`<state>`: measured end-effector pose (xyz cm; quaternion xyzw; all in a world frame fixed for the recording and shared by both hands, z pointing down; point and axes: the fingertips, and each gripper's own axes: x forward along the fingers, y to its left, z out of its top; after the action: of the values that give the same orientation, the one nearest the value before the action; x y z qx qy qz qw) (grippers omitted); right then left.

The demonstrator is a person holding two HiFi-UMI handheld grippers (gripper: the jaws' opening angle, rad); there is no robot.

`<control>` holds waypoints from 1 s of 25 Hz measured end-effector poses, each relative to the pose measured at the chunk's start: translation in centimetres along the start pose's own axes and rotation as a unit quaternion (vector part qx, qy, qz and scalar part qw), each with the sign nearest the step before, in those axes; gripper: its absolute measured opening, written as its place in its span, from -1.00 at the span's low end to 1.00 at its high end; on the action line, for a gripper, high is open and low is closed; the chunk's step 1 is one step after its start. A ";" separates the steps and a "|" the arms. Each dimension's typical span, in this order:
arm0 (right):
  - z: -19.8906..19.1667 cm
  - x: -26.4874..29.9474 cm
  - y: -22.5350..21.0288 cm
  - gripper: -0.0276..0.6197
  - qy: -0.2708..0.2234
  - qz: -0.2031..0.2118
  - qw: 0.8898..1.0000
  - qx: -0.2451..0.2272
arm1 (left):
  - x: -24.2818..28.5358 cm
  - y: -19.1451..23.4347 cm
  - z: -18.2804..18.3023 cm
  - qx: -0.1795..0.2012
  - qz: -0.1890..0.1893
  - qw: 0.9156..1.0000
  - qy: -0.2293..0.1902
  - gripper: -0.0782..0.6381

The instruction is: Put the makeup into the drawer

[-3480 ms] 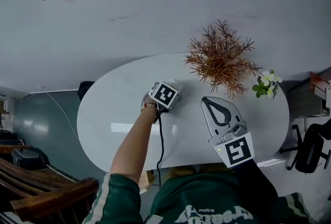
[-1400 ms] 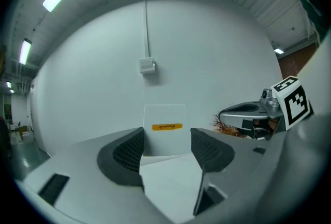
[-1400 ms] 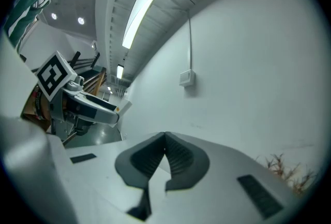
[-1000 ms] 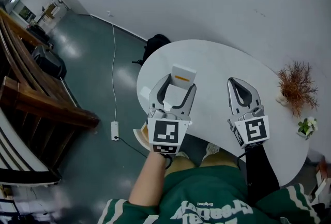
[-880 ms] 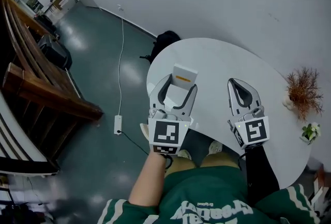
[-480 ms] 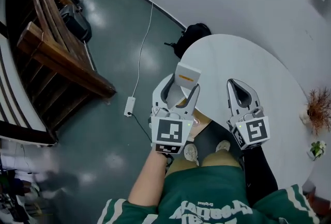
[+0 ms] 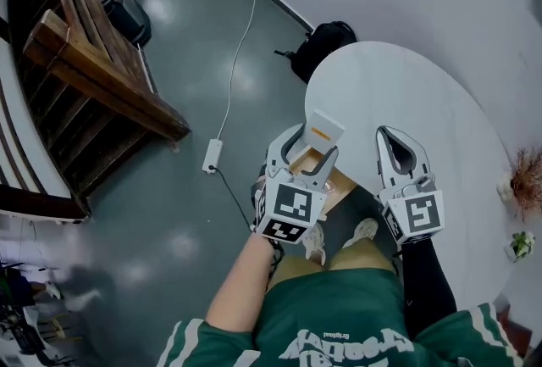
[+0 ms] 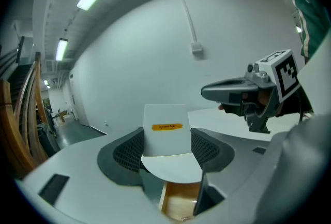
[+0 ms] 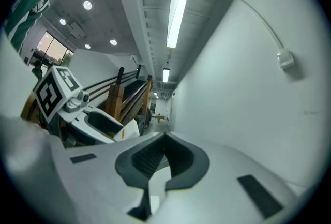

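Observation:
The makeup is a white box with an orange label (image 7: 324,130). My left gripper (image 7: 312,149) is shut on it, with the box standing upright between the pads (image 8: 165,132). Directly below it an open wooden drawer (image 7: 332,179) juts from the near edge of the white oval table (image 7: 406,94). Its light wood inside (image 8: 181,203) shows under the jaws in the left gripper view. My right gripper (image 7: 398,155) hovers to the right at the table's edge, shut and empty, tips together (image 9: 165,137). From the right gripper view, the left gripper and box (image 9: 129,129) are at the left.
A black backpack (image 7: 326,39) lies on the floor beyond the table. A white power strip (image 7: 212,156) with its cable lies on the grey floor at the left. Dark wooden furniture (image 7: 93,60) fills the far left. Small plants (image 7: 527,175) stand at the table's right end.
Both grippers have drawn back from over the tabletop to its near edge. The left gripper, still holding the box, has sunk over the open drawer, which has come into view.

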<state>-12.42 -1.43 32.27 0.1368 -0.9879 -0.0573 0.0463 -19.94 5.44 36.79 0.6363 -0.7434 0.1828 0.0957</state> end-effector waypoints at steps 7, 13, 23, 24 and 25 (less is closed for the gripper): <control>-2.3 -0.1 -0.3 -0.90 0.028 0.000 1.000 0.001 | 3.3 -2.1 -8.9 0.039 -0.063 0.991 0.109 0.02; -4.5 -0.2 -1.2 -0.90 0.046 -0.005 0.999 0.009 | 5.0 -4.0 -16.8 0.099 -0.132 0.965 0.205 0.02; -8.4 -1.0 -3.5 -0.90 0.081 -0.021 0.996 0.026 | 8.0 -6.1 -27.4 0.210 -0.239 0.889 0.331 0.02; -8.8 -1.0 -3.7 -0.90 0.084 -0.022 0.996 0.028 | 8.5 -6.2 -28.2 0.222 -0.247 0.880 0.341 0.02; -9.2 -1.1 -4.0 -0.90 0.088 -0.022 0.995 0.029 | 9.1 -6.4 -29.0 0.232 -0.255 0.871 0.350 0.02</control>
<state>-9.34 -5.84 40.80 0.1645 -0.9779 -0.0169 0.1279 -17.87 7.82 67.69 0.7020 -0.4094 0.5297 0.2429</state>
